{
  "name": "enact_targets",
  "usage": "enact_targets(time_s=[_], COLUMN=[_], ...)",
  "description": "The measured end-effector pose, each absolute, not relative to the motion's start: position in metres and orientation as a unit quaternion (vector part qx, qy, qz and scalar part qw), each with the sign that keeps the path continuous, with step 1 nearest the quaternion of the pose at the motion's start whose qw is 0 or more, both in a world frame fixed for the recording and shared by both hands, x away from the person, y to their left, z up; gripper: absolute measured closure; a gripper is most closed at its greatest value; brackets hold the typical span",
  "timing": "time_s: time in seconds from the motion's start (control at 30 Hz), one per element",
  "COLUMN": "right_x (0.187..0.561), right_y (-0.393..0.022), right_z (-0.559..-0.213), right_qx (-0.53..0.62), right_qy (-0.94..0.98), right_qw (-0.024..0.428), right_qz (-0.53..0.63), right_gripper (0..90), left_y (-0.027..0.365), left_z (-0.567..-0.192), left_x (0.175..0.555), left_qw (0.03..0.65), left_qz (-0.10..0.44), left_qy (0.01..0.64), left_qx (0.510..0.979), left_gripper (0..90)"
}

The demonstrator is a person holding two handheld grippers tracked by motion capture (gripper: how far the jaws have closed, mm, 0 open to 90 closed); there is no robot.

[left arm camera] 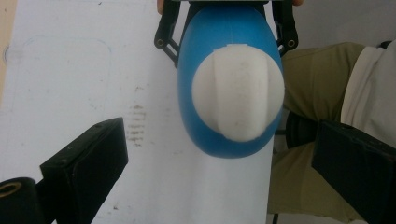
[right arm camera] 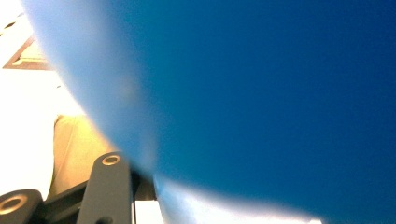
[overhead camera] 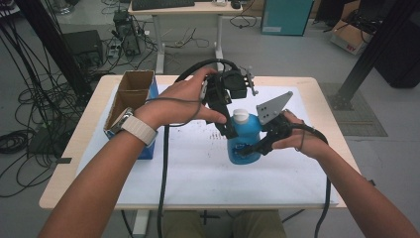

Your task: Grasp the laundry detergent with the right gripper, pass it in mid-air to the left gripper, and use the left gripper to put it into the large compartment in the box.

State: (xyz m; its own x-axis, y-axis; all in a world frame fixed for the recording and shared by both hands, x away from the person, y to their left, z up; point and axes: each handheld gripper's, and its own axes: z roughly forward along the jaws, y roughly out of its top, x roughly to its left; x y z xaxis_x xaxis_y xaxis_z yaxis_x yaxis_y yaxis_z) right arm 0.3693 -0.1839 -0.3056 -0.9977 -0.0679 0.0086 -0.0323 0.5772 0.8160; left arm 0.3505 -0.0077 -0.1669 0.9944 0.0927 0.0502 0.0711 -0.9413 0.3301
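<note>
A: Blue plastic, smooth and glossy: that is the bottle [overhead camera: 244, 141], standing upright on the white paper sheet [overhead camera: 198, 168] that covers the pale wooden bench [overhead camera: 74, 163], a little right of the middle. Its body is rounded and egg-like seen from above, and it carries a white ribbed cap [left arm camera: 238, 93].

B: And the right tool [overhead camera: 247, 148]?

A: It is clenched on the bottle's lower body from the right side. In the right gripper view the blue wall presses right up against the lens, with a matte black jaw link beside it. A flat grey three-cornered plate [overhead camera: 272, 106] sits on top of that tool.

B: The left tool [left arm camera: 219, 158]?

A: Released. In the left gripper view its two blocky black jaws stand wide apart, one on either side of the cap, looking down on it without touching. In the high view it hangs just above and left of the bottle's neck.

B: Anything else on the bench?

A: An open cardboard box [overhead camera: 130, 94], tall, with raw brown flaps and a blue side, stands near the left edge, well apart from the bottle. Faint dark smudges [overhead camera: 215, 135] mark the paper just left of the bottle.
</note>
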Motion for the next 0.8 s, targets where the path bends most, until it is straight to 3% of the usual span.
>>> enact_targets(time_s=[0.8], right_x=[0.3694], right_y=[-0.1807], right_z=[-0.3080], right_qx=[0.023], right_qy=[-0.890], right_qw=[0.026], right_qz=[-0.454], right_gripper=[42.5], left_y=[-0.0112], left_z=[-0.1699], left_x=[0.3514], left_qw=[0.175], left_qz=[0.038], left_qy=[0.041], left_qx=[0.983], left_gripper=[4.5])
